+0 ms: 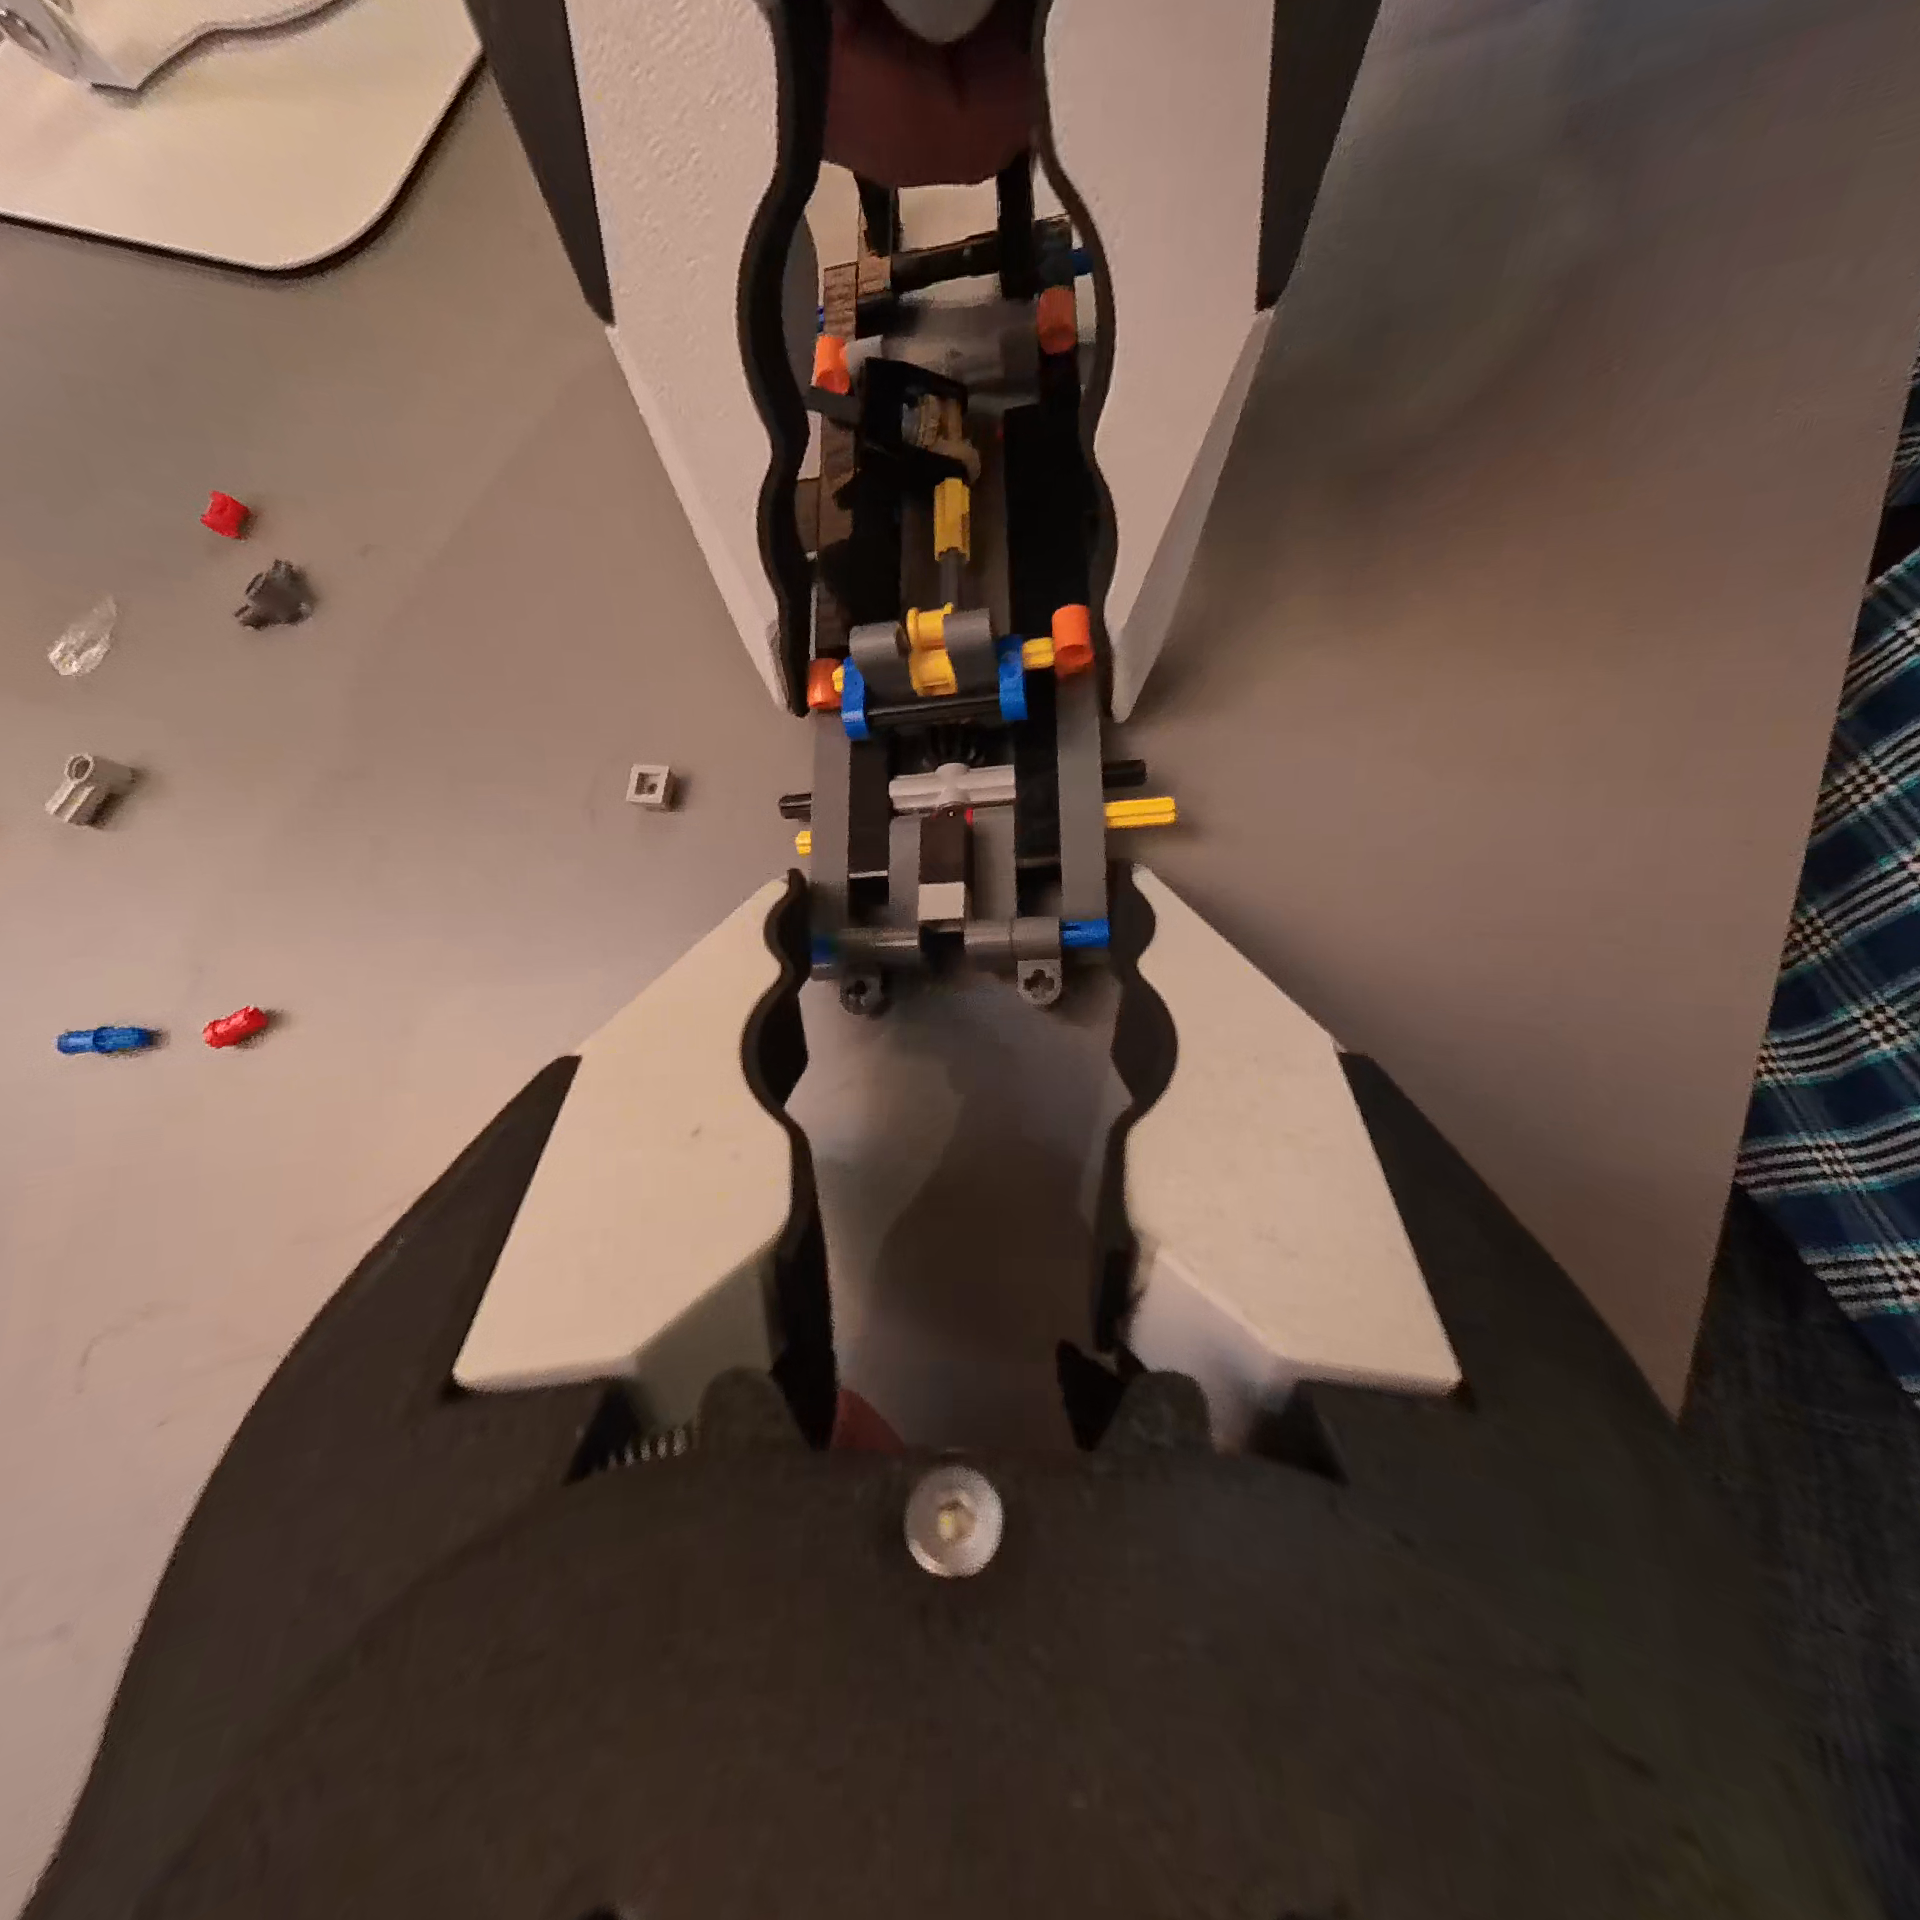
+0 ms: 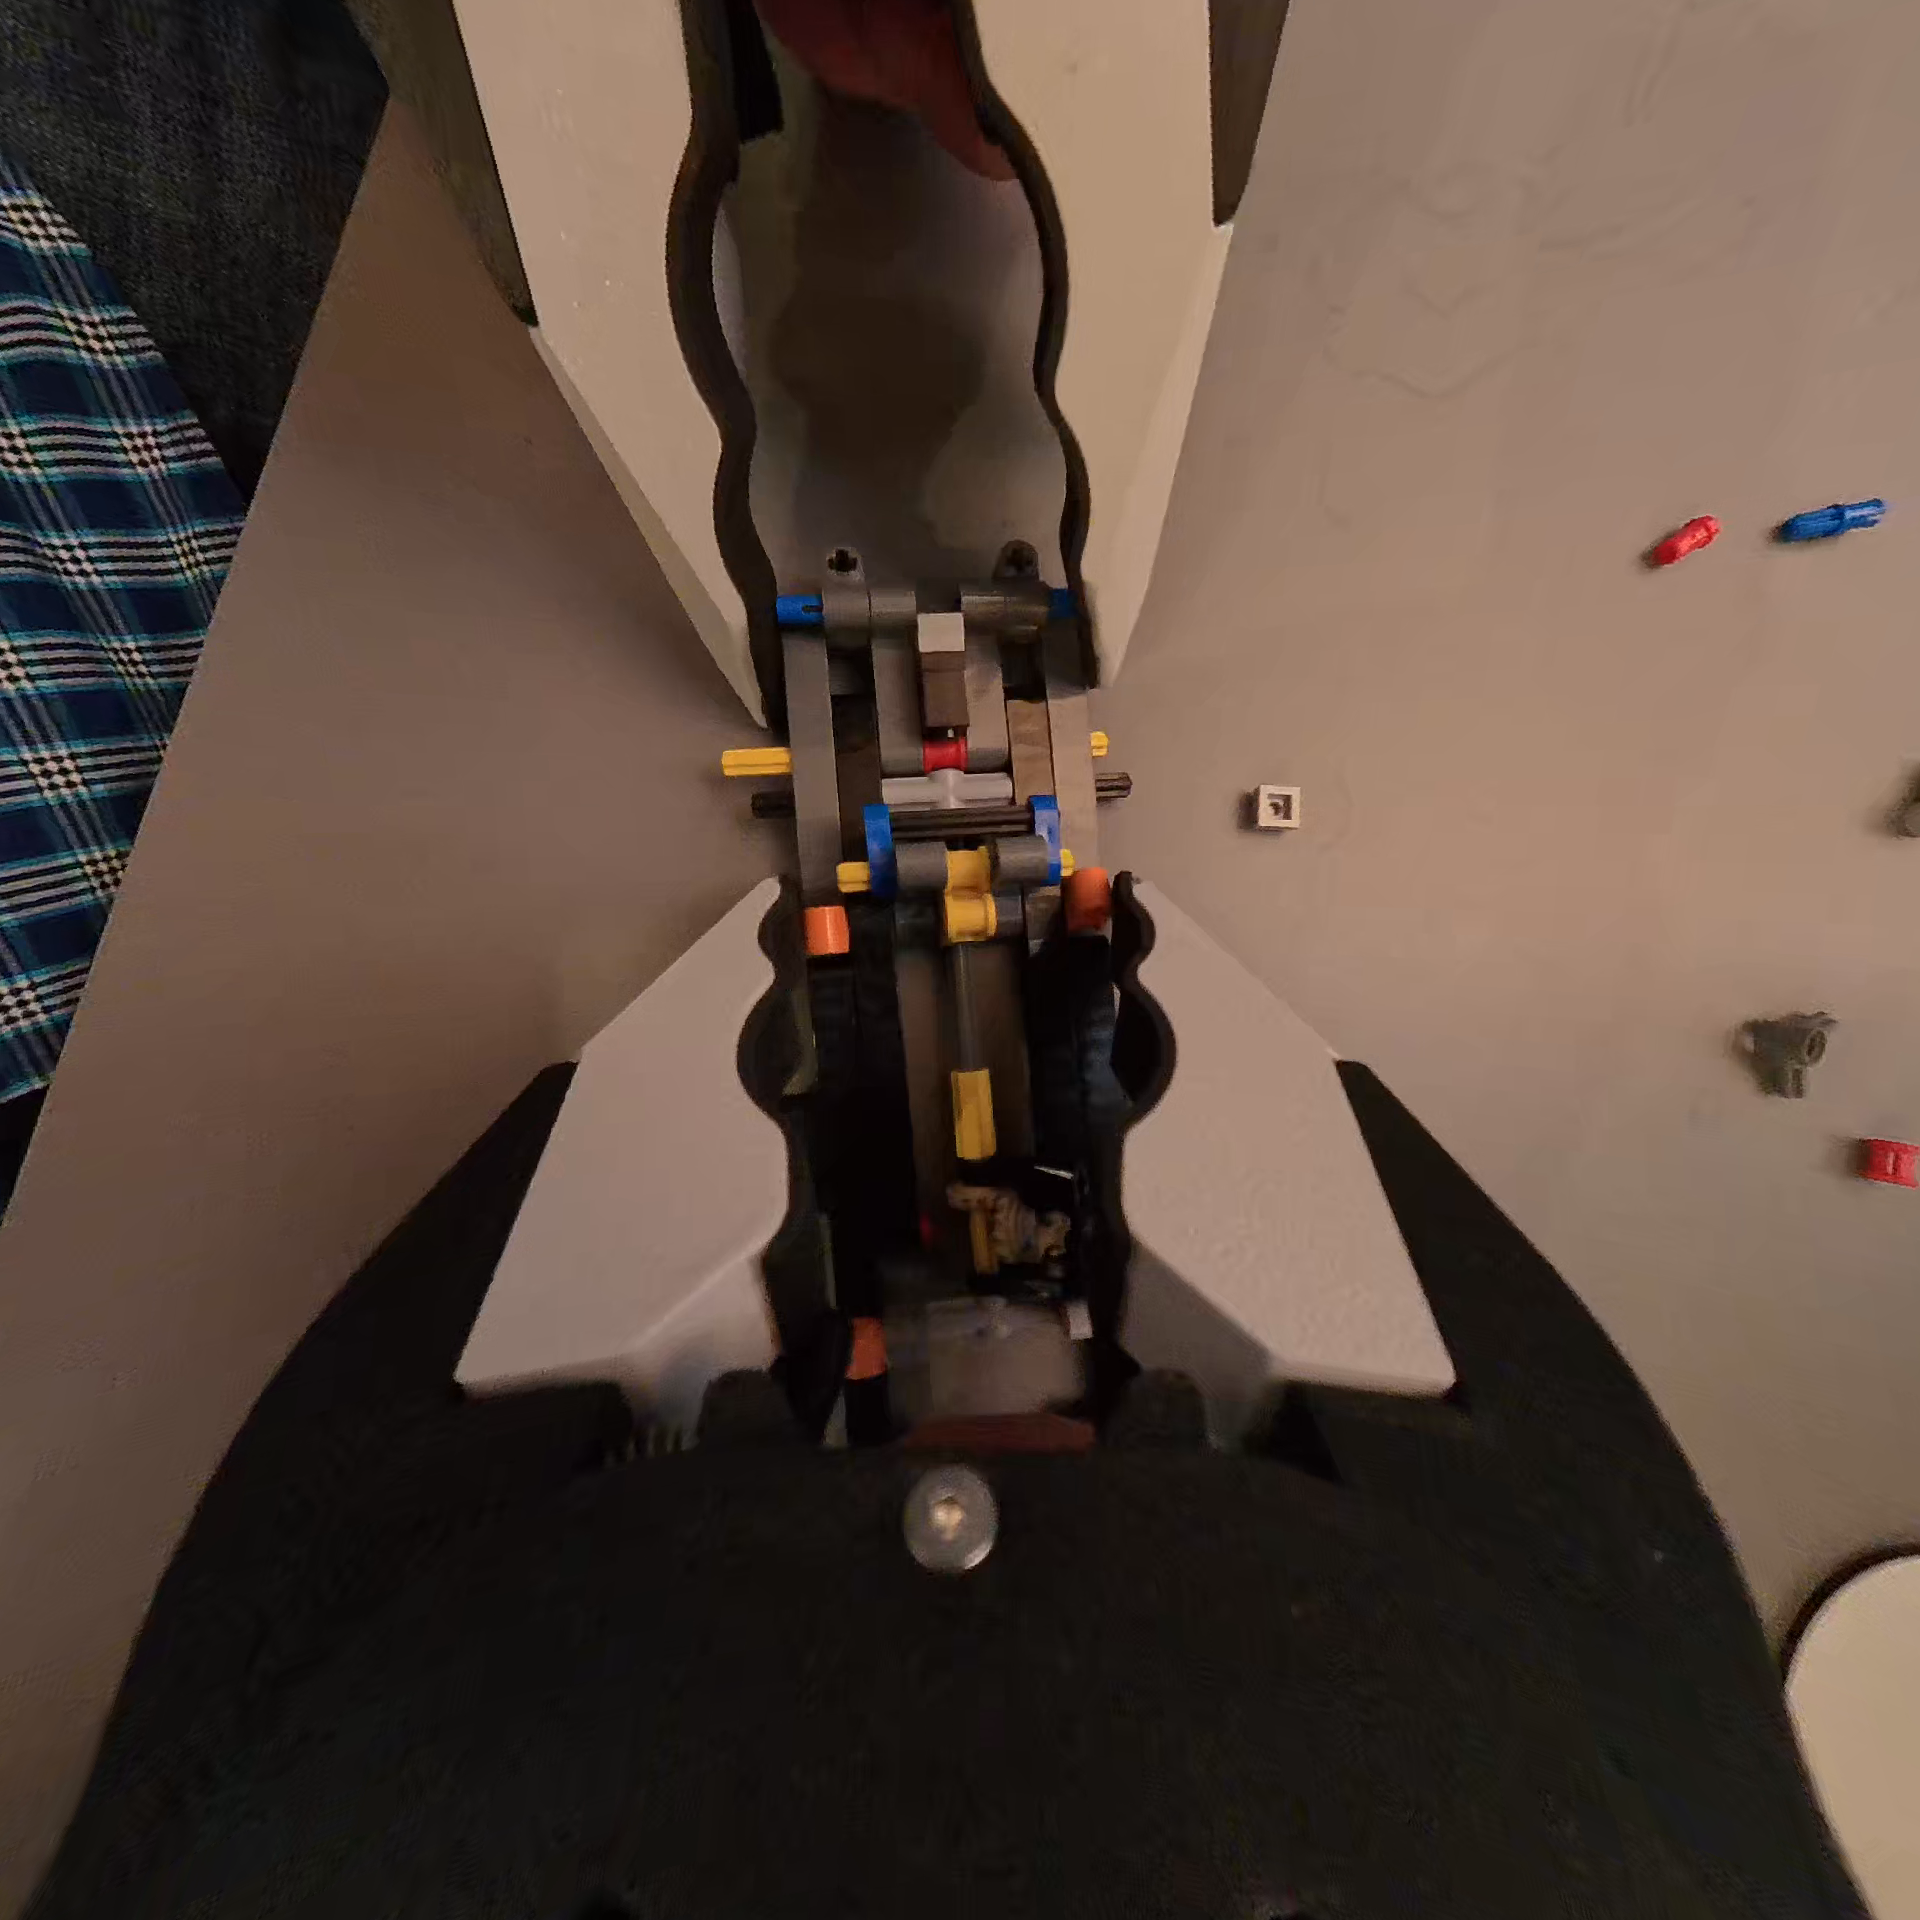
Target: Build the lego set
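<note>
A long lego assembly (image 1: pixel 956 810) of grey and black beams with yellow, blue and orange pins is held between both grippers over the grey table (image 1: pixel 416 883). My left gripper (image 1: pixel 961 914) is shut on its near end, at the blue pins. My right gripper (image 1: pixel 956 707) faces it from the far side. In the right wrist view the assembly (image 2: pixel 935 790) lies deep between the fingers of my right gripper (image 2: pixel 956 904), which is shut on it. The left gripper (image 2: pixel 930 696) clamps the far end there.
Loose parts lie on the table: a small grey square piece (image 1: pixel 652 787), a red pin (image 1: pixel 236 1027), a blue pin (image 1: pixel 107 1040), a grey connector (image 1: pixel 91 790), a dark grey piece (image 1: pixel 275 594), a red bush (image 1: pixel 223 514), a clear piece (image 1: pixel 83 636). Plaid cloth (image 1: pixel 1860 935) lies past the table edge.
</note>
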